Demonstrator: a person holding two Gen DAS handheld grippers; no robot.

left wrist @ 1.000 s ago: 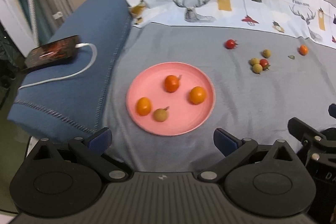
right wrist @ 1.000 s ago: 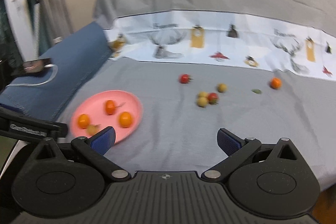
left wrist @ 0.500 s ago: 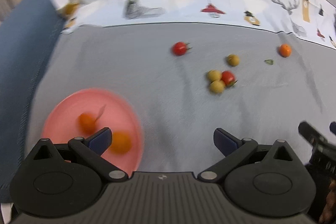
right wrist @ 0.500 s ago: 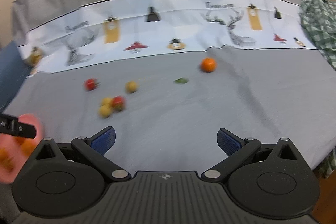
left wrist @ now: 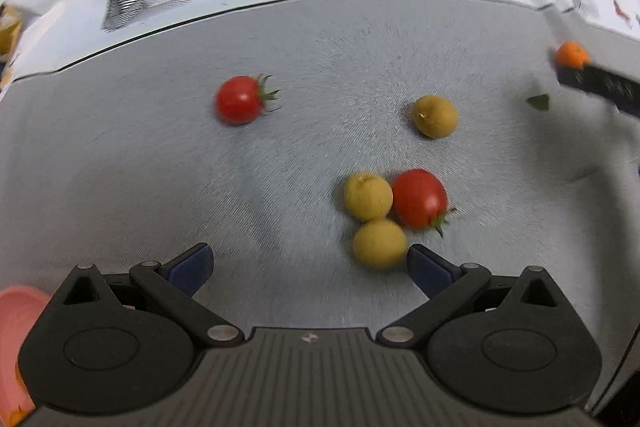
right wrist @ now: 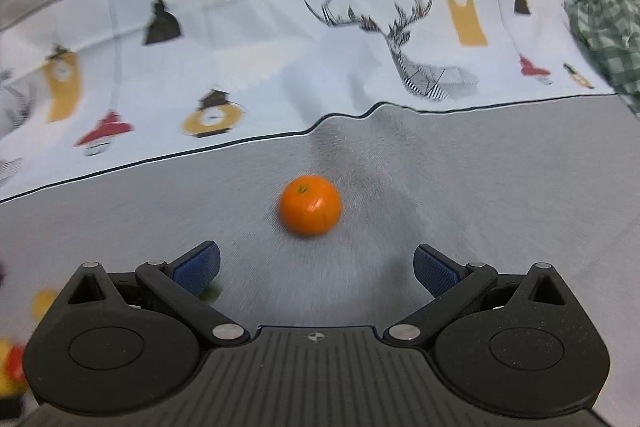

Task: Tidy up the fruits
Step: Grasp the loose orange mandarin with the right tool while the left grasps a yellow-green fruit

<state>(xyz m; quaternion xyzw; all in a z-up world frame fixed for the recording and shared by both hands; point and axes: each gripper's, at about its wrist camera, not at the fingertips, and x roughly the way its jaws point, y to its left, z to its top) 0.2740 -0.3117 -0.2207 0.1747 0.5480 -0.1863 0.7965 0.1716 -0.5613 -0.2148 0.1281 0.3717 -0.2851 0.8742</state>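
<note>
Fruits lie scattered on a grey cloth (left wrist: 120,187) with a printed white band, and both tools hang over them with nothing held. Left gripper (left wrist: 310,261) has its jaws spread wide; just past its right fingertip (left wrist: 426,265) sits a cluster of 3 touching fruits: 2 yellow fruits (left wrist: 368,197) and a red tomato (left wrist: 420,199). Farther out lie a lone yellow fruit (left wrist: 435,116) and a second red tomato (left wrist: 239,99), well apart. A pink plate (left wrist: 18,315) edge shows at the lower left. Right gripper (right wrist: 316,267) is equally wide open, empty, with an orange fruit (right wrist: 311,205) resting on the cloth just ahead, between the lines of its fingers but untouched. A green checked fabric (right wrist: 604,11) lies at the far right.
</note>
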